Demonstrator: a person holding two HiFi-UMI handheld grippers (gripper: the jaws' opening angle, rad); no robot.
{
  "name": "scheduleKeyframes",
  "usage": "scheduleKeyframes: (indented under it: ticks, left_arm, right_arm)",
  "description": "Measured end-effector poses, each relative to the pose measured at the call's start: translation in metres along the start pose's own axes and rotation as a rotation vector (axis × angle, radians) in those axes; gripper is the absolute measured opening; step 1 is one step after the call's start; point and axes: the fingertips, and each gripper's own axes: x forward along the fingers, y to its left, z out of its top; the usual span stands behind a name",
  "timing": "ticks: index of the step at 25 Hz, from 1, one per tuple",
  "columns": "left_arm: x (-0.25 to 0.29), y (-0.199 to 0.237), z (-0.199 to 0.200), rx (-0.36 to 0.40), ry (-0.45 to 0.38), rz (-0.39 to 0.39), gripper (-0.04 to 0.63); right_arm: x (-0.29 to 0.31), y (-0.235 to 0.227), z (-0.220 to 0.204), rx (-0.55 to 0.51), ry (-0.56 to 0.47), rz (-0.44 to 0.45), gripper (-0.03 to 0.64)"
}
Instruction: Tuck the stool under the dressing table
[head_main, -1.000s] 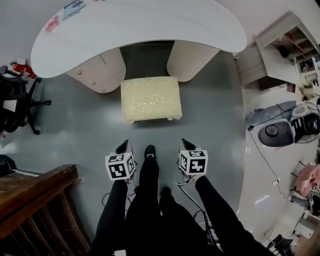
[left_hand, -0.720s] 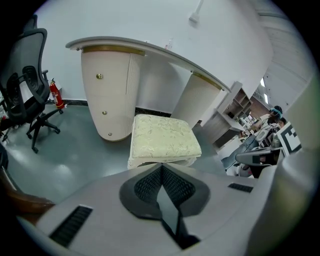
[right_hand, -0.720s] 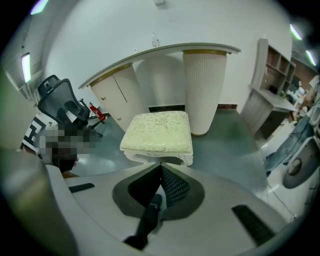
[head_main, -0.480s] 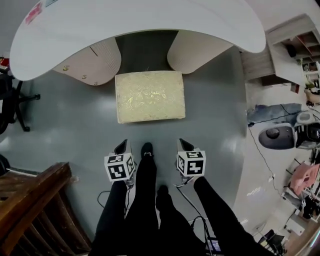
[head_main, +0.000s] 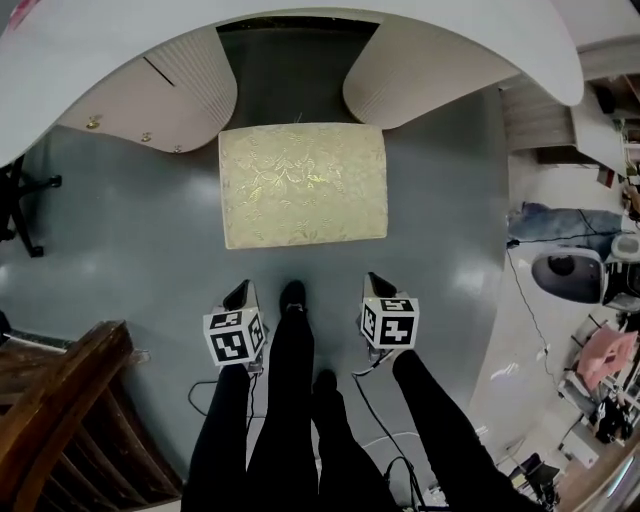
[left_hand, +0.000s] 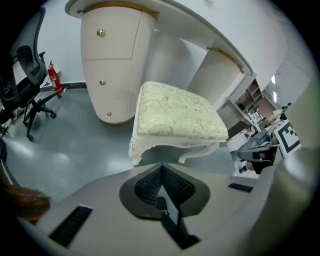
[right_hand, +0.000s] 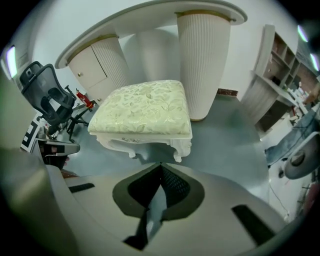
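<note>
The stool (head_main: 303, 184) stands on the floor (head_main: 130, 230) at 12 o'clock from the person. It is out in the open, with its far edge about level with the fronts of the dressing table's (head_main: 470, 40) two pedestals. Those pedestals, one at 11 o'clock (head_main: 160, 95) and one at 1 o'clock (head_main: 425, 75), flank the dark knee gap, and the white tabletop (head_main: 60, 70) overhangs them. None of the seat looks to lie under the top, so I judge the tuck not yet begun. The stool sits square to the gap and roughly centred on it, which suits a straight push toward 12 o'clock.

The left tool (head_main: 240, 293) is at the stool's 7 o'clock and the right tool (head_main: 377, 285) at its 5 o'clock. Both are near the stool's front edge but apart from it, one on each side of the person's foot (head_main: 293, 297). Each gripper view shows that tool's jaws clenched tip to tip with nothing between them, pointing at the stool's near rail.

Clenched jaws probably serve as blunt noses for shoving rather than gripping. One tool toward each near corner should keep the push even. An uneven push could slew the stool into a pedestal, as the gap looks only a little wider than the seat.

An office chair (left_hand: 27, 75) stands well off at 9 o'clock, out of the path.
</note>
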Motion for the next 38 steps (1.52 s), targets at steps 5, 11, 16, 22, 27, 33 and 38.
scheduleKeyframes:
  ticks: [5,11,16,22,27,33,38]
  left_arm:
    - [0.031,0.019,-0.01,-0.01,0.017,0.024,0.008]
    - [0.07,0.031,-0.007,-0.011,0.037,0.033,0.008]
    - [0.095,0.034,-0.008,-0.017,0.06,0.035,0.008]
    - [0.115,0.038,-0.003,-0.01,0.09,0.036,0.008]
    - [0.127,0.041,0.008,-0.016,0.108,0.032,0.008]
    - [0.133,0.035,0.007,-0.042,0.148,0.01,0.008]
    - [0.134,0.033,0.009,-0.07,0.166,-0.022,0.008]
  right_arm:
    - [0.034,-0.012,-0.002,0.013,0.018,-0.02,0.005]
    - [0.07,-0.025,0.01,0.024,0.025,-0.046,0.005]
    - [0.096,-0.035,0.013,0.033,0.039,-0.053,0.005]
    - [0.109,-0.042,0.019,0.024,0.064,-0.06,0.005]
    - [0.115,-0.043,0.025,0.01,0.09,-0.069,0.005]
    - [0.117,-0.042,0.024,0.039,0.123,-0.072,0.005]
    - [0.112,-0.036,0.037,0.123,0.162,-0.068,0.005]
